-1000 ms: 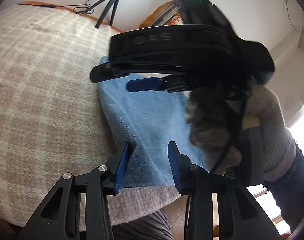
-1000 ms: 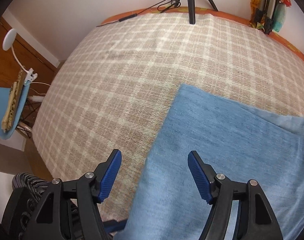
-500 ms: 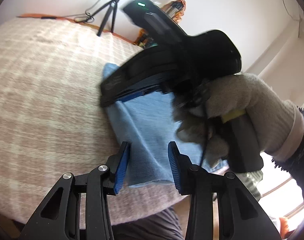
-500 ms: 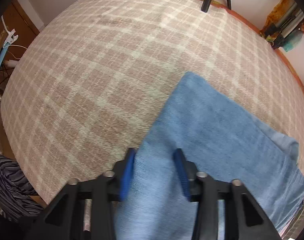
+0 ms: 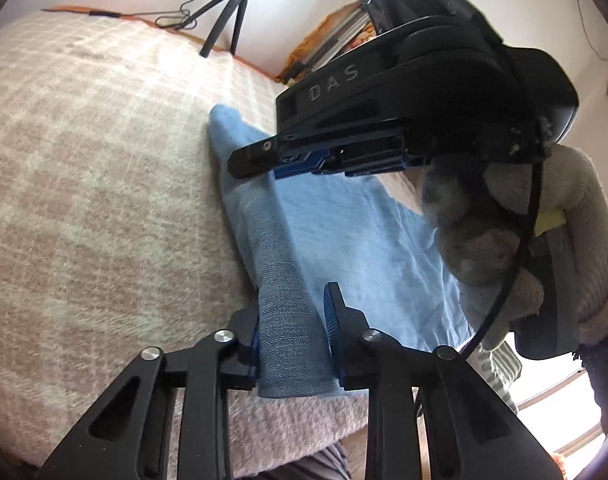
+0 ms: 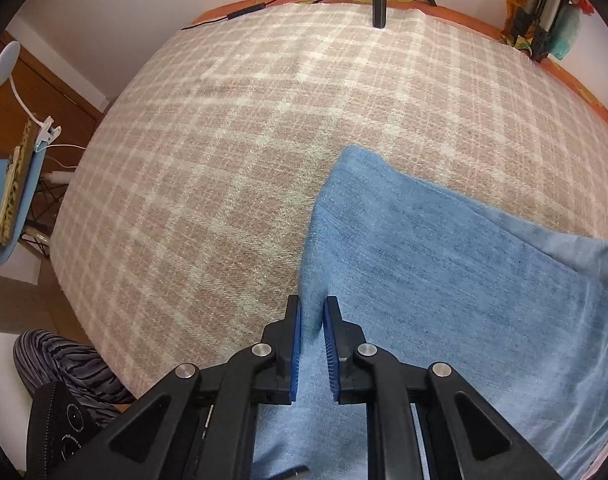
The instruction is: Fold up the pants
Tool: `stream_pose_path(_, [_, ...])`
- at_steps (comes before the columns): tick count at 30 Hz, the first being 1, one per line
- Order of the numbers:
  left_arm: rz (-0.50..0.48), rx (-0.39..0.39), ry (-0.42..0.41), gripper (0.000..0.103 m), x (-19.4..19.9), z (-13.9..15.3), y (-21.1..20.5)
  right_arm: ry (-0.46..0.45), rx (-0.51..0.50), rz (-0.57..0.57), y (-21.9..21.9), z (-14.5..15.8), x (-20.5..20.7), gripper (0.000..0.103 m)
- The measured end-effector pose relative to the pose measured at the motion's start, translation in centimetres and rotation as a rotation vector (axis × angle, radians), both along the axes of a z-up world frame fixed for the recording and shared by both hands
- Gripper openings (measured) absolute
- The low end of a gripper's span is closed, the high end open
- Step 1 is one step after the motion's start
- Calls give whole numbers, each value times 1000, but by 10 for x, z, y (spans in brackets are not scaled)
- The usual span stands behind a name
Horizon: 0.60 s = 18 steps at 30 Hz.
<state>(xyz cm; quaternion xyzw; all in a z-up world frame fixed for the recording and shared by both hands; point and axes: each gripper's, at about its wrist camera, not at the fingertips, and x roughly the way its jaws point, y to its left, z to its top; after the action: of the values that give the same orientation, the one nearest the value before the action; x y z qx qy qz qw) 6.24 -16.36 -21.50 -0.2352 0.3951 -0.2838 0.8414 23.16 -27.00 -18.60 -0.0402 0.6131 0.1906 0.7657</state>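
Where right wrist shows lamp (image 6: pixel 4 65), left shows glove (image 5: pixel 576 216)

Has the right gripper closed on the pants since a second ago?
Yes. The right gripper has narrowed from wide open to pinching the pants edge, still beside the plaid blanket.

Left gripper (image 5: pixel 291 336) sits low, its blue-padded fingers (image 5: pixel 331 320) parted around a raised ridge of the pants (image 5: pixel 344 232); the left pad is tucked behind the cloth, so contact is unclear. Right gripper (image 6: pixel 312 344) has its pads nearly together, pinching a fold at the edge. From the left wrist view it reaches in from the right, tilted slightly downward, gripped by a gloved right hand (image 5: pixel 544 240).
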Motion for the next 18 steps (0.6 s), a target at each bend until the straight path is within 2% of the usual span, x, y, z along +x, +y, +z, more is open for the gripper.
stream_pose_path(1, [-1, 7, -13, 22, 1, 3, -2, -2, -4, -1, -2, 2, 1, 20])
stream_pose_path(2, [-1, 14, -27, 21, 1, 5, -3, -4, -8, 5, -6, 5, 1, 38])
stream_pose_path(4, [-6, 28, -51, 21, -1, 11, -7, 8, -10, 23, 3, 5, -4, 51])
stream_pose_path(11, [-40, 89, -118, 21, -9, 27, -25, 27, -59, 36, 14, -6, -9, 50])
stream_pose_path(12, [-44, 90, -121, 21, -8, 28, -29, 29, -68, 35, 18, -9, -8, 50])
stream_pose_path(14, [-52, 89, -123, 21, -8, 29, -32, 14, -78, 32, 14, -7, -11, 32])
stream_pose_path(15, [-56, 92, -129, 21, -9, 31, -33, -2, -80, 30, 10, -5, -12, 29])
stream_pose_path(17, [-67, 101, -138, 21, -7, 32, -37, -10, -55, 20, 0, 0, -15, 15])
stream_pose_path(18, [-77, 105, -139, 21, -8, 34, -38, -18, -47, 17, -6, 2, -16, 11])
